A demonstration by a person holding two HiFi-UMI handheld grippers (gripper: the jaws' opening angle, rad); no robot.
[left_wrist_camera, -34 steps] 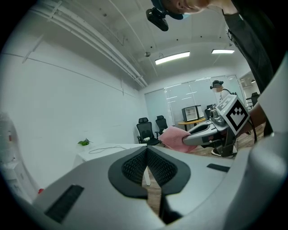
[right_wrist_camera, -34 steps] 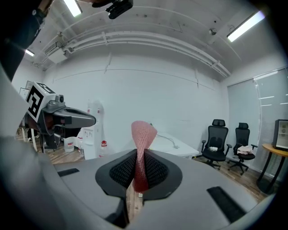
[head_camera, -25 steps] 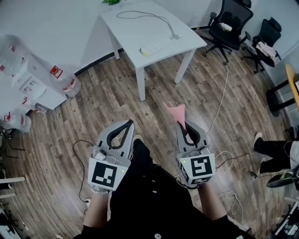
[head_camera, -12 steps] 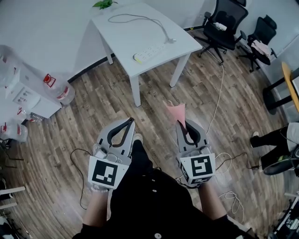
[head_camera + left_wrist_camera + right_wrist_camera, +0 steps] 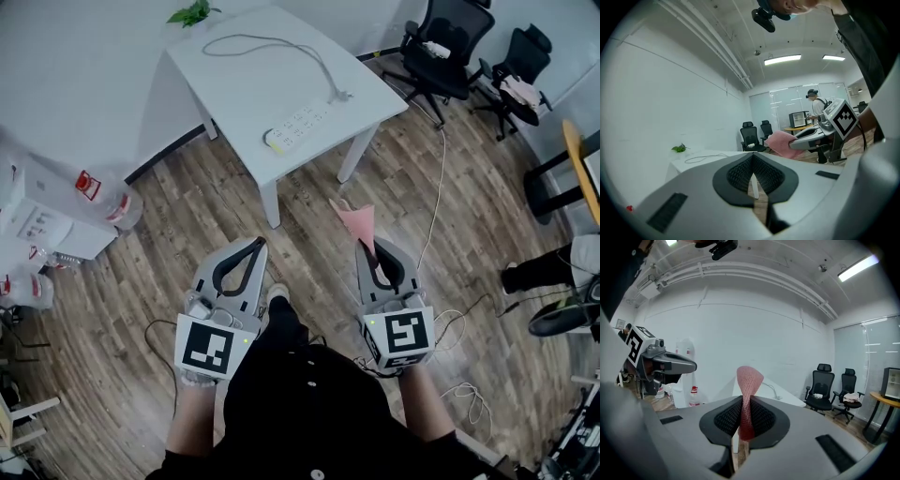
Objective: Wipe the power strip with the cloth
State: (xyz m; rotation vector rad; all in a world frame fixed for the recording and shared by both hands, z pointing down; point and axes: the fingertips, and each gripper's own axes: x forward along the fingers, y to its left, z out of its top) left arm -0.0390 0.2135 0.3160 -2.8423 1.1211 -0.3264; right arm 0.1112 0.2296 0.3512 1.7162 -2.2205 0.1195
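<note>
No word, brand or number can be read anywhere. The left gripper (image 5: 259,245) and right gripper (image 5: 373,249) show only black-and-white square code markers on their cubes. Left of the white table (image 5: 234,84), the clear bottles (image 5: 108,197) carry red labels with print too small to read.

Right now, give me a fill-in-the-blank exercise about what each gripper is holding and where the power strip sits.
1. The right gripper is shut on a cloth that is ____ in colour.
2. The left gripper is shut and holds ____.
3. The power strip rests on a table that is ____ in colour.

Missing words: pink; nothing; white.
</note>
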